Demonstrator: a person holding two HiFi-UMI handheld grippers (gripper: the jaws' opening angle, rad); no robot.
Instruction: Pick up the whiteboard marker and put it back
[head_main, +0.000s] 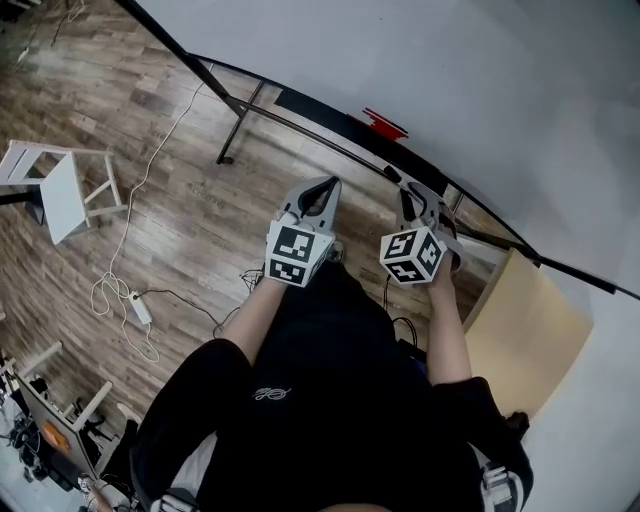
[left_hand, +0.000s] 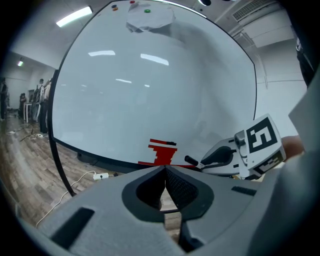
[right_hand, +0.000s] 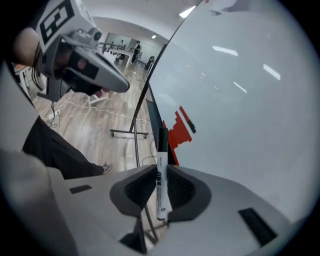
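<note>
Your right claw (right_hand: 161, 169) is clamped on the whiteboard marker (right_hand: 160, 190), which stands upright between the jaws, black cap pointing toward the whiteboard (right_hand: 240, 100). Your left claw (left_hand: 165, 172) is beside it, jaws pressed together with nothing between them. Both hover near the whiteboard's lower edge.

Person wore a black short-sleeved T-shirt (head_main: 330, 400) with a small white script logo (head_main: 268, 394) on it. Dark trousers (right_hand: 47, 145) and a dark shoe (right_hand: 104, 169) showed in the right gripper view. Left gripper (head_main: 323, 188) and right gripper (head_main: 410, 192) each had a light grey moulded shell and a white cube (head_main: 295, 253) printed with black square markers at the rear. Black ribbed pads (left_hand: 182, 189) lined the jaws.
</note>
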